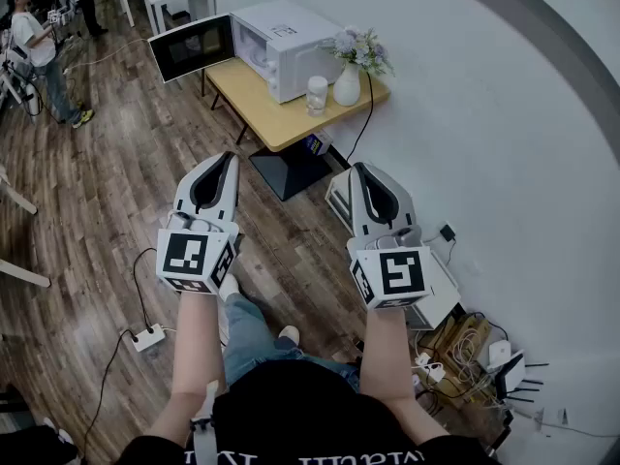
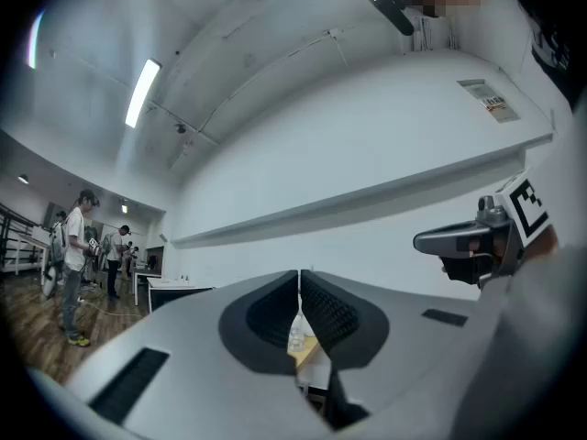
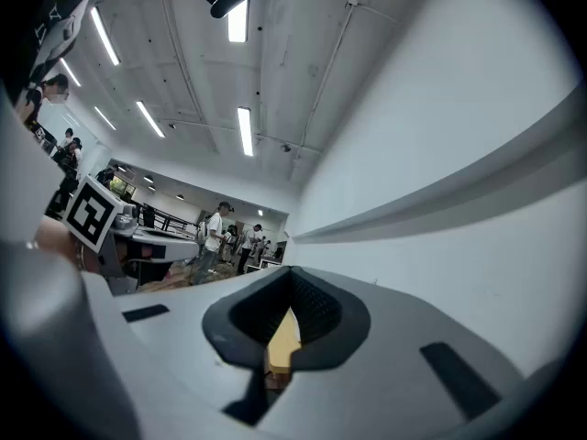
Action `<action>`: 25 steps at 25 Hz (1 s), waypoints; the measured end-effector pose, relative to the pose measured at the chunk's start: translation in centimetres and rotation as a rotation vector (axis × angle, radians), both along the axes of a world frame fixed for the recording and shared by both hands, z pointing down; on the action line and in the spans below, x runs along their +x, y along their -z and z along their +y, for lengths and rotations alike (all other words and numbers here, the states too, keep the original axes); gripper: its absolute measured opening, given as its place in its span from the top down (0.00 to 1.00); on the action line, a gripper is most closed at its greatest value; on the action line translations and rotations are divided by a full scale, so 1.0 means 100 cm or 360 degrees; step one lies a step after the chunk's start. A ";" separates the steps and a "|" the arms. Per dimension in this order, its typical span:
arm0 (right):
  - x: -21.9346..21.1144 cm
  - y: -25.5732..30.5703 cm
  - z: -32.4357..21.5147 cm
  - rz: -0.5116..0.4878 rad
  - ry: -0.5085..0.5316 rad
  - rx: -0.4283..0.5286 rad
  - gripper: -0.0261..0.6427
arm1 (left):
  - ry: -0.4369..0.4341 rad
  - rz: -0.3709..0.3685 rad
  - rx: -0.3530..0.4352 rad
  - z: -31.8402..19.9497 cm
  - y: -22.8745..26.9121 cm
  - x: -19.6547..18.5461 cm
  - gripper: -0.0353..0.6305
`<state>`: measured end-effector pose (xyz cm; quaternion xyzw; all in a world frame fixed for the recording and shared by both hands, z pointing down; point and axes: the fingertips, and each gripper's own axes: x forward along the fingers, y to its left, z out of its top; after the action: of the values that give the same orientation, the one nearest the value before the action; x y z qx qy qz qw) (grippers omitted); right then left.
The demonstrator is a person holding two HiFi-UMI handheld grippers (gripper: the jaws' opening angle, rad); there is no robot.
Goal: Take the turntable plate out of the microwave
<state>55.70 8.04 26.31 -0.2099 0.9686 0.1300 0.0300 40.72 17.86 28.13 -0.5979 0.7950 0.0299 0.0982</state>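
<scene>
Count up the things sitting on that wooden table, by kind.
Microwave: 1
Vase of flowers: 1
Clear glass container: 1
Total: 3

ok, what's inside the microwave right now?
The door hangs open, and the microwave cavity shows only pale walls in the head view. It is too small to tell whether the turntable plate sits inside.

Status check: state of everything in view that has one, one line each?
microwave door: swung open
left gripper: jaws shut, empty
right gripper: jaws shut, empty
vase: upright, holding flowers
jar: upright beside vase
turntable plate: too small to tell
</scene>
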 end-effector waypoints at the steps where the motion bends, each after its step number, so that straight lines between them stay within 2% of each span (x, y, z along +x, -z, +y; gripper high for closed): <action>1: 0.001 0.000 0.002 -0.0013 0.0008 0.0001 0.94 | -0.0005 0.0001 0.0006 0.001 0.000 0.000 0.92; 7: 0.005 -0.004 0.007 -0.0042 -0.0002 -0.0006 0.94 | -0.0013 -0.0004 0.0009 0.006 -0.004 0.003 0.92; 11: 0.014 -0.006 -0.001 -0.0049 -0.0077 -0.0035 0.94 | 0.0022 0.0001 0.0007 0.012 -0.005 -0.003 0.92; 16: 0.017 0.000 -0.003 -0.0038 -0.0081 -0.0016 0.93 | 0.0061 -0.0035 -0.0003 0.016 -0.002 -0.008 0.92; 17: 0.016 0.001 -0.002 -0.0040 -0.0070 -0.0031 0.88 | 0.0054 -0.0025 0.0001 0.016 -0.001 -0.008 0.92; 18: 0.015 0.001 -0.002 -0.0040 -0.0056 -0.0051 0.66 | 0.0042 -0.0001 0.0000 0.015 -0.001 -0.008 0.82; 19: 0.014 0.001 -0.003 -0.0040 -0.0053 -0.0068 0.51 | 0.0033 0.0030 -0.0008 0.014 -0.001 -0.009 0.61; 20: 0.015 0.001 -0.004 -0.0043 -0.0066 -0.0076 0.50 | 0.0035 0.0055 -0.0021 0.013 -0.002 -0.011 0.48; 23: 0.018 0.002 -0.009 -0.0058 -0.0129 -0.0088 0.45 | 0.0065 0.0066 -0.0044 0.013 -0.002 -0.014 0.40; 25: 0.017 0.001 -0.011 -0.0069 -0.0115 -0.0168 0.44 | 0.0068 0.0080 -0.0045 0.013 -0.001 -0.016 0.38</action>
<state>57.44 6.99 26.23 -0.2488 0.9650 0.0751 0.0349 39.08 19.15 28.27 -0.5811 0.8102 0.0316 0.0706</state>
